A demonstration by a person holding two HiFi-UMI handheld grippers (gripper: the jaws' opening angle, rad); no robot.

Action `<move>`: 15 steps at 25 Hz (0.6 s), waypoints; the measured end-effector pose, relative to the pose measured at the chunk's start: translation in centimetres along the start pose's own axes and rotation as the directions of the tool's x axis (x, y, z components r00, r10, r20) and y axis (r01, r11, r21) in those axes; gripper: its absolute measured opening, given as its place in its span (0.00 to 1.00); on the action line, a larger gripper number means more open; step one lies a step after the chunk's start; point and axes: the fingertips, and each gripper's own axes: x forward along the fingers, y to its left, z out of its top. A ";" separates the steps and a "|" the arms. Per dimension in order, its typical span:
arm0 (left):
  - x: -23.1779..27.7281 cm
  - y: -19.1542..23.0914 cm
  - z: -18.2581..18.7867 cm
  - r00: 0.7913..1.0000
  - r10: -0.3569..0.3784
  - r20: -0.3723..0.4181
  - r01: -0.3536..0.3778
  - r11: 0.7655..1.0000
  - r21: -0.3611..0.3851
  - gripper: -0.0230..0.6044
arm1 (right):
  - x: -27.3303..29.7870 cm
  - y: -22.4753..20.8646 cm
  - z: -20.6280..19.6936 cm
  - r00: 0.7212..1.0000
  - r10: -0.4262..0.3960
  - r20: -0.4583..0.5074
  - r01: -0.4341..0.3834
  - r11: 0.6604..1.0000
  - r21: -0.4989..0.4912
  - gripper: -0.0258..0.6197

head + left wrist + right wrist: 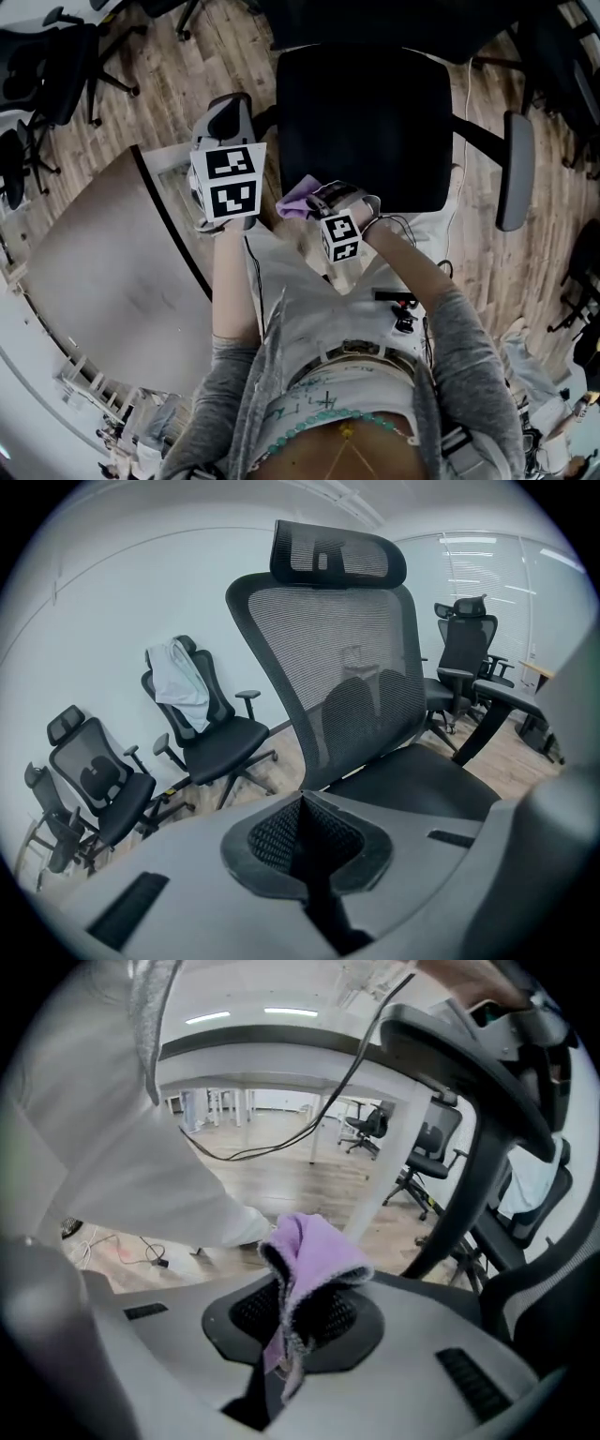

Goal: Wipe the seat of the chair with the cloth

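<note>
The black office chair seat [366,122] lies just ahead of both grippers in the head view. My right gripper [317,200] hangs at the seat's near left edge, shut on a lilac cloth [296,202]. In the right gripper view the cloth [309,1251] is pinched between the pads of the right gripper [286,1312] and folds upward. My left gripper [232,103] is held left of the seat, by the chair's left armrest. In the left gripper view the left gripper [305,808] is shut with nothing in it, facing the mesh backrest [347,677] and the seat [427,785].
A grey table [103,272] lies at the left, its corner close to the chair. The chair's right armrest [516,169] sticks out at the right. Other office chairs [202,728] stand on the wooden floor [187,75]. Cables [405,314] lie near the person's legs.
</note>
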 end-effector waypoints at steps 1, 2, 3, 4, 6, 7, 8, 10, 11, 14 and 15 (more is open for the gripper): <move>0.0 -0.1 0.0 1.000 0.000 0.000 0.000 1.000 -0.002 0.05 | 0.9 0.3 0.0 1.000 0.022 -0.014 -0.023 0.999 -0.039 0.11; 0.0 -0.1 0.0 1.000 -0.001 0.001 0.001 1.000 -0.003 0.05 | 1.7 0.4 -0.1 0.999 0.038 -0.033 -0.040 0.997 -0.065 0.11; 0.0 -0.2 0.1 1.000 -0.001 0.001 0.001 1.000 -0.003 0.05 | 2.5 0.3 -0.3 0.997 0.047 -0.054 -0.050 0.996 -0.071 0.11; 0.1 -0.3 0.1 1.000 -0.003 0.002 0.003 1.000 -0.002 0.05 | 3.4 0.3 -0.7 0.996 0.051 -0.076 -0.056 0.996 -0.063 0.11; 0.1 -0.3 0.2 1.000 -0.005 0.005 0.005 1.000 0.000 0.05 | 4.8 0.4 -1.6 0.991 0.059 -0.119 -0.067 0.996 -0.058 0.11; 0.1 -0.3 0.2 1.000 -0.006 0.006 0.006 1.000 0.000 0.05 | 5.2 0.7 -1.8 0.989 0.060 -0.132 -0.069 0.995 -0.067 0.11; 0.0 -0.2 0.1 1.000 -0.007 0.007 0.007 1.000 0.000 0.05 | 5.6 0.9 -1.9 0.989 0.054 -0.138 -0.065 0.995 -0.077 0.11; -0.1 0.1 0.0 1.000 -0.007 0.006 0.007 1.000 0.001 0.05 | 5.9 1.0 -1.6 0.990 0.031 -0.137 -0.043 0.996 -0.083 0.11; -0.2 0.2 -0.1 1.000 -0.005 0.006 0.005 1.000 0.001 0.05 | 5.9 1.0 -1.5 0.991 0.022 -0.136 -0.033 0.996 -0.082 0.11; -0.2 0.1 -0.2 1.000 0.001 0.004 -0.001 1.000 0.003 0.05 | 6.0 1.2 -1.6 0.990 0.010 -0.138 -0.025 0.994 -0.108 0.11; -0.2 0.0 -0.2 1.000 0.001 0.003 -0.001 1.000 0.003 0.05 | 5.9 1.3 -1.8 0.990 0.009 -0.140 -0.026 0.992 -0.120 0.11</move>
